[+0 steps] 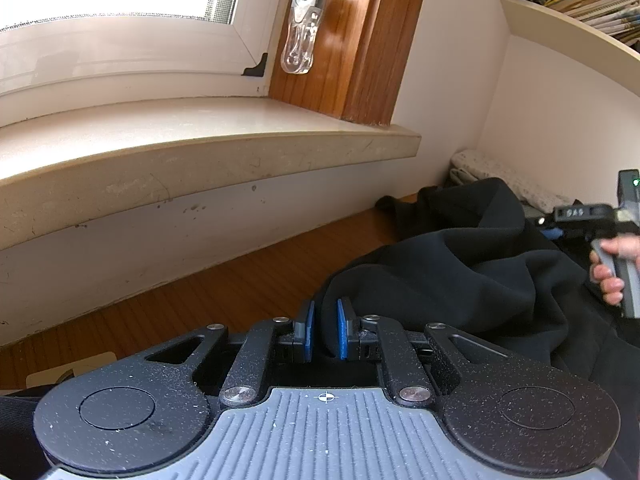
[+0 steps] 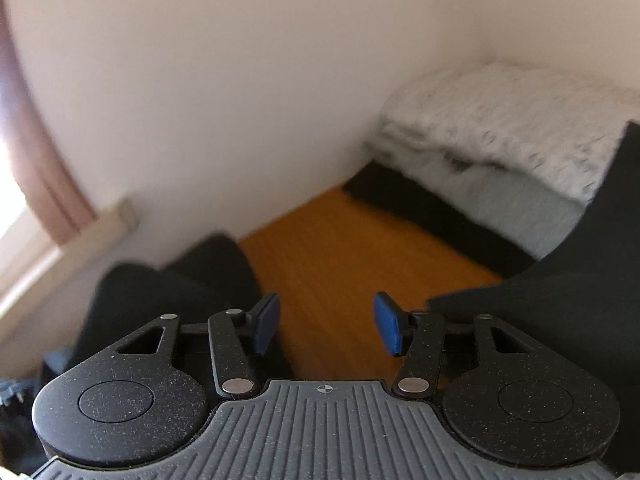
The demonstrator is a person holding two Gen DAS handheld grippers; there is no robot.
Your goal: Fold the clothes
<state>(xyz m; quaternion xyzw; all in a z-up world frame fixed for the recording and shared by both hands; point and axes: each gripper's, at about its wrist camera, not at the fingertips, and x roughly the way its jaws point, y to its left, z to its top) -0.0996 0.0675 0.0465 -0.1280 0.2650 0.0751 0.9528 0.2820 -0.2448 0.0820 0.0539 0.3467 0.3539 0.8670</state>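
Black garment (image 1: 472, 272), one, heaped on the wooden worktop (image 1: 240, 292) below the window sill (image 1: 208, 148); one edge is pinched between the narrow fingers of the left gripper (image 1: 325, 330). Right gripper (image 2: 327, 322), fingers wide and holding nothing, over bare wood. Folded pale cloths (image 2: 500, 136), number unclear, stacked in the corner; one shelf (image 1: 560, 28) holds books and papers.

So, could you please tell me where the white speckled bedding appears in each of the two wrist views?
Left wrist view: the white speckled bedding is small, at right of centre against the wall, just behind the black garment.
Right wrist view: it fills the upper right, blurred, with black cloth at its right edge.
Shared landmark: the wooden surface that runs up to the wall in front of the bedding shows in both.
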